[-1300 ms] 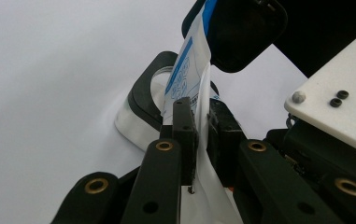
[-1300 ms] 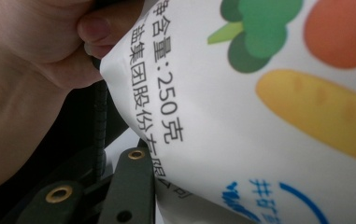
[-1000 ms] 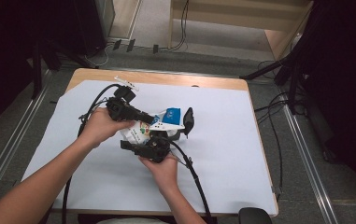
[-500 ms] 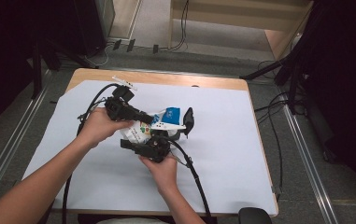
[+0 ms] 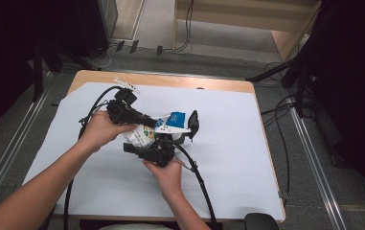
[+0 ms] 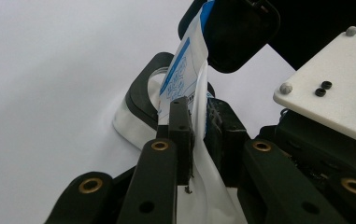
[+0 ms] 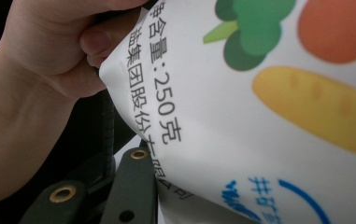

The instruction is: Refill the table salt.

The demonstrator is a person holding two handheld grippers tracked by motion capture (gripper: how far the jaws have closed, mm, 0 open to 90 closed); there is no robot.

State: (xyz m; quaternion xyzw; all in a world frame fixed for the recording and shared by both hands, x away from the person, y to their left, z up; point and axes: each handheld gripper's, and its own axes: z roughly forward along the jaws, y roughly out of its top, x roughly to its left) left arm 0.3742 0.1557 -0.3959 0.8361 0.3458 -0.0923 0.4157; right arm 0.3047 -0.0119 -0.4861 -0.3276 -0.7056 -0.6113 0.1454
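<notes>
Clearly, both tools are gripping one thing: a white printed pouch being held just above the middle of the tabletop, which a pale sheet is covering. The left tool is reaching in from the left and is pinching the pouch's thin flat edge between nearly closed jaws; in the left gripper view the film is running straight up between the two black pads. The right tool is coming up from below, and its jaws are clamping the lower part of the pouch, whose vegetable drawings and blue lettering are looming close in the right gripper view (a bare hand is showing beside it there).

Judging by the creases and the way the film is bending, the pouch is looking soft, light and rather slick, so it is likely yielding wherever it is being squeezed. A sealed flat margin is probably offering the surest hold, since the filled belly is liable to bulge and slide out between the pads. Pulling hard at two places is risking a tear.
</notes>
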